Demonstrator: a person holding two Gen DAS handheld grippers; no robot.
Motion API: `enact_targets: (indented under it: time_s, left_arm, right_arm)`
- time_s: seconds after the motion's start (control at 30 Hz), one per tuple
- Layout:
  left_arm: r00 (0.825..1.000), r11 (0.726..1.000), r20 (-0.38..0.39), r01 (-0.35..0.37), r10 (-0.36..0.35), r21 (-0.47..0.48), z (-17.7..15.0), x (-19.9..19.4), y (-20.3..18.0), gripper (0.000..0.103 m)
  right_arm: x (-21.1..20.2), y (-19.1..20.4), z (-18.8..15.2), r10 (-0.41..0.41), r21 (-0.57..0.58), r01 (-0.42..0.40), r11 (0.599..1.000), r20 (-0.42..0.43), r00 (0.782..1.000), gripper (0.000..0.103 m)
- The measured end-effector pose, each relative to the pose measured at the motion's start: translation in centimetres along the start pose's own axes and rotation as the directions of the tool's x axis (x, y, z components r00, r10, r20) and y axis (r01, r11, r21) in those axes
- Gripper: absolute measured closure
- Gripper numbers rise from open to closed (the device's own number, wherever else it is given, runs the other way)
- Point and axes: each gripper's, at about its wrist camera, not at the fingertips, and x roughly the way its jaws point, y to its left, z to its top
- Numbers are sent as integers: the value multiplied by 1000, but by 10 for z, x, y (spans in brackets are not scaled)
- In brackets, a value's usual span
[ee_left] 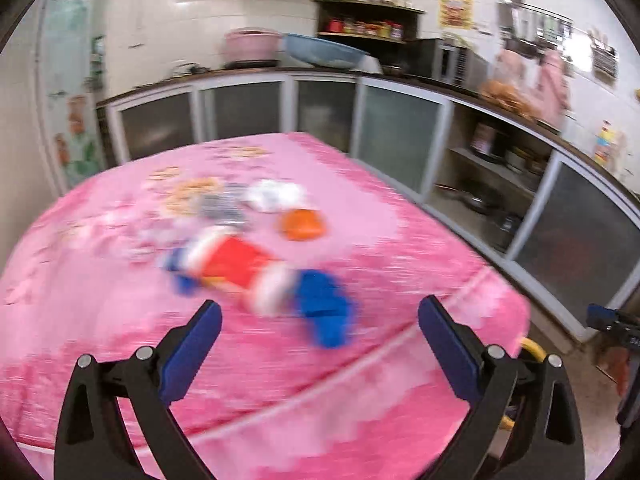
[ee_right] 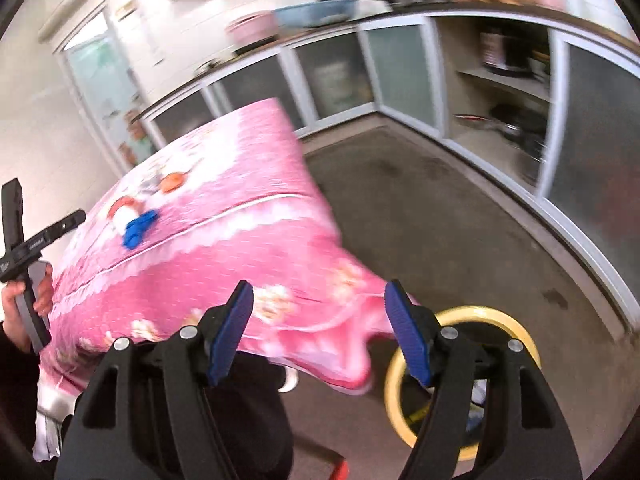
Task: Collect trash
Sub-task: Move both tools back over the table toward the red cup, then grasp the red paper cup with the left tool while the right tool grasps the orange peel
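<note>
We hold two grippers, one in each hand, and both are empty. Our left gripper (ee_left: 320,320) stands spread wide, its two blue pads well apart, with nothing between them; it hangs over the near part of the pink tablecloth (ee_left: 100,320) that covers the one table in view. Our right gripper (ee_right: 318,312) stands moderately wide, also with two blue pads and nothing between them, and it is off the table's corner, above the grey floor (ee_right: 440,220). The trash lies in one loose cluster toward the middle of the cloth, ahead of the left gripper and apart from it. Blur softens everything, but we count about five pieces there: one red, white and blue wrapper (ee_left: 240,268) nearest us, with a crumpled blue piece (ee_left: 324,308) at its near end that may belong to it or be separate, we cannot tell which; one orange scrap (ee_left: 302,224) just beyond; one white crumpled wad (ee_left: 274,196) behind that; and one greyish patterned piece (ee_left: 224,204) beside the wad. Left of the wrapper are pale smudges too blurred to count. On the floor by the draped corner sits one round bin with a yellow rim (ee_right: 516,328), close under the right gripper. In the right wrist view we see one hand (ee_right: 24,300) at the left edge, gripping the handle of the left tool.
</note>
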Motion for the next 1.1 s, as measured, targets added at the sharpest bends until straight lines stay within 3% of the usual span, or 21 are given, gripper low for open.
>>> enact_targets:
  time_s: [0.23, 0.37, 0.47, 0.53, 0.63, 0.8, 1.0, 1.1]
  left_arm:
    - [1000, 999, 12, -24, 24, -37, 2, -1, 79, 8]
    - [998, 997, 33, 58, -56, -46, 7, 10, 99, 8]
    - [989, 990, 35, 142, -143, 11, 11, 23, 105, 8]
    - [975, 973, -6, 224, -224, 54, 17, 37, 109, 8]
    - [958, 954, -52, 286, -283, 85, 24, 58, 111, 8]
    - [917, 918, -108, 391, -383, 65, 34, 89, 120, 8]
    - [901, 905, -186, 414, -392, 100, 39, 123, 118, 8]
    - [874, 885, -209, 460, -438, 73, 42, 133, 121, 8]
  right_arm:
    - [46, 76, 36, 81, -102, -85, 991, -44, 996, 38]
    - [61, 102, 51, 117, -128, -125, 984, -68, 991, 38]
    - [72, 118, 61, 121, -157, -132, 979, -79, 990, 37]
    - [82, 130, 67, 118, -180, -132, 975, -88, 989, 37]
    - [95, 142, 75, 117, -199, -136, 971, -101, 988, 37]
    - [121, 161, 100, 133, -225, -158, 962, -120, 984, 37]
    - [180, 196, 150, 169, -240, -216, 946, -200, 965, 37]
    - [215, 216, 170, 145, -275, -217, 937, -260, 955, 38]
